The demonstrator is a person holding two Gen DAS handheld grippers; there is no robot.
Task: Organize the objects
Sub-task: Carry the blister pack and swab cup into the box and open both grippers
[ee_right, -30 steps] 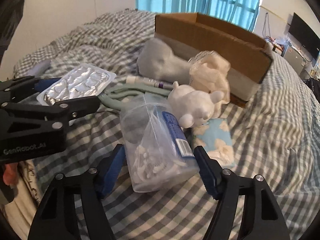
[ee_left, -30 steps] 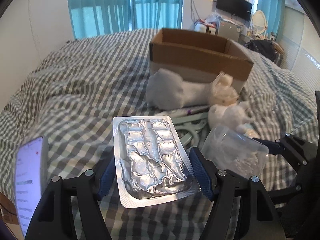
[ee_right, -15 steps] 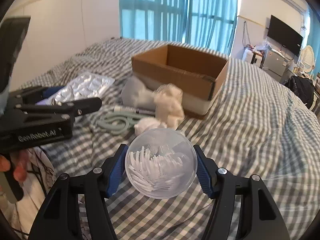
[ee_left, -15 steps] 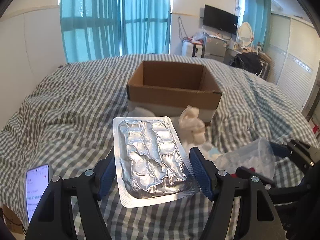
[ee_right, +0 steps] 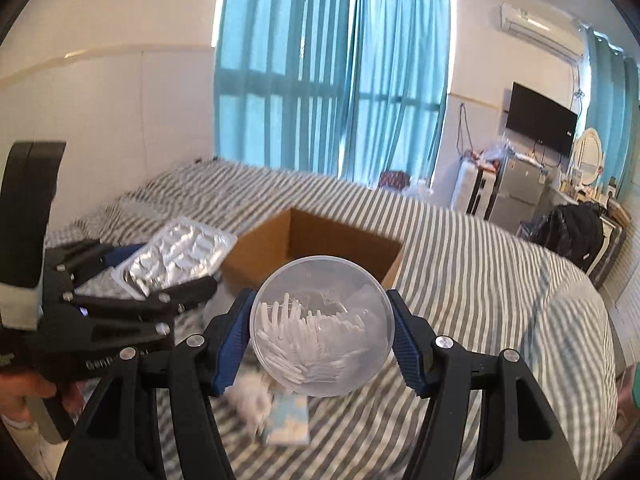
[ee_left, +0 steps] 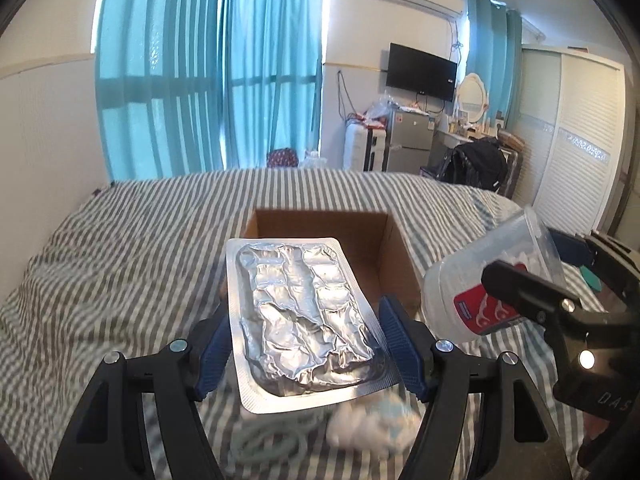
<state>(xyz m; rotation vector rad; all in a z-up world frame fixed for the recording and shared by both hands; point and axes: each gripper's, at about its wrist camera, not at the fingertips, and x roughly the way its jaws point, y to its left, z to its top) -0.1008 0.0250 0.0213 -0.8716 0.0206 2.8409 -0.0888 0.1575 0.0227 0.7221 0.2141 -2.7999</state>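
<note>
My left gripper [ee_left: 306, 340] is shut on a silver foil blister pack [ee_left: 300, 320] and holds it in the air above the bed. My right gripper [ee_right: 322, 336] is shut on a clear plastic tub of white floss picks [ee_right: 320, 326], also held up. An open cardboard box [ee_left: 340, 236] stands on the checked bed just beyond both; it also shows in the right wrist view [ee_right: 320, 240]. The tub [ee_left: 496, 280] and right gripper appear at the right of the left wrist view. The blister pack [ee_right: 180, 256] and left gripper appear at the left of the right wrist view.
Below the grippers lie a pale green coiled item [ee_left: 272, 440], a white plush toy [ee_left: 360, 432] and a light blue patterned cloth [ee_right: 290, 420]. Beyond the bed [ee_left: 120, 264] are teal curtains, a wall TV, a small fridge and a black bag.
Both grippers have risen with their objects and moved toward the box. The items on the bed have dropped to the bottom of both views, and the box now sits right behind the held objects.
</note>
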